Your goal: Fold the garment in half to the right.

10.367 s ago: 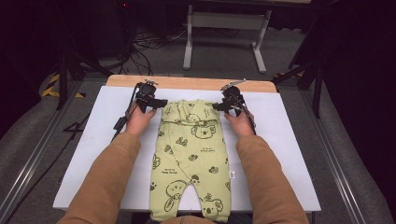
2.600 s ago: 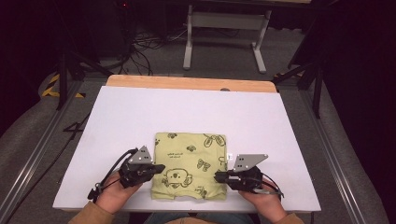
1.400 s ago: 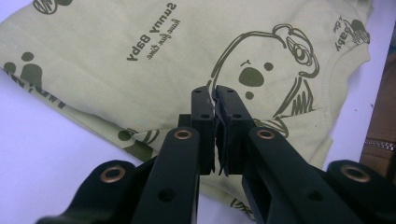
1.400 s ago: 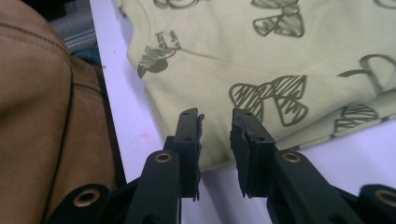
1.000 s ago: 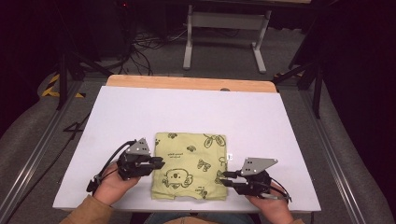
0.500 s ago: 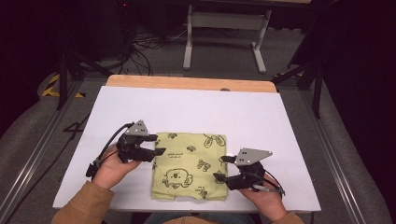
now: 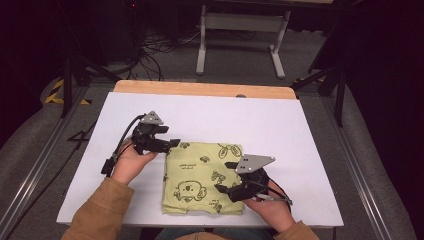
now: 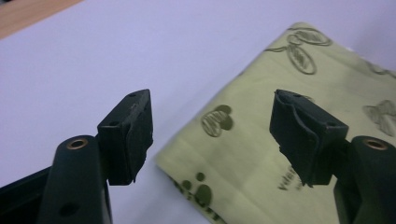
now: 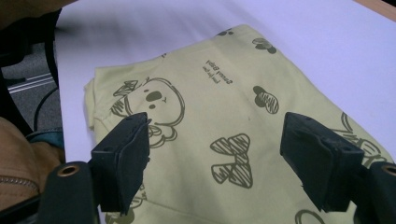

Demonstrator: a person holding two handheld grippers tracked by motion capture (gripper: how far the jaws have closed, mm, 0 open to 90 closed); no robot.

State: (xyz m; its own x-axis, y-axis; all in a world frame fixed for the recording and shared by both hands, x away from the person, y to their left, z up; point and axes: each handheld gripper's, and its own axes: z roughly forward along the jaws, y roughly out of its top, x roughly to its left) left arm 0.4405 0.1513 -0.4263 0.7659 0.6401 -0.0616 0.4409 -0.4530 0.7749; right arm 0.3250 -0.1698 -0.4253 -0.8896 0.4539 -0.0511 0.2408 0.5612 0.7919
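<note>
A yellow-green baby garment (image 7: 200,175) printed with cartoon animals lies folded into a flat square on the white tabletop (image 7: 280,125), near the front edge. My left gripper (image 7: 172,143) hovers at its far left corner. Its jaws have just been opening and stand apart above that corner of the garment (image 8: 261,107), with nothing pinched between them. My right gripper (image 7: 224,176) sits over the cloth's right half. Its jaws have likewise just been opening, and they straddle the printed fabric (image 9: 210,93) without pressing on it. In the two gripper views, the left gripper (image 8: 212,130) and the right gripper (image 9: 215,154) are both open.
A wooden strip (image 7: 200,89) runs along the table's far edge. Beyond it stand a metal stand (image 7: 240,30) and cables on the dark floor. Brown sleeves (image 7: 100,210) come in from the bottom. White surface extends behind and beside the garment.
Both grippers have opened and let go of the folded garment. The left one has moved away from the person to the far left corner. The right one has shifted inward over the cloth.
</note>
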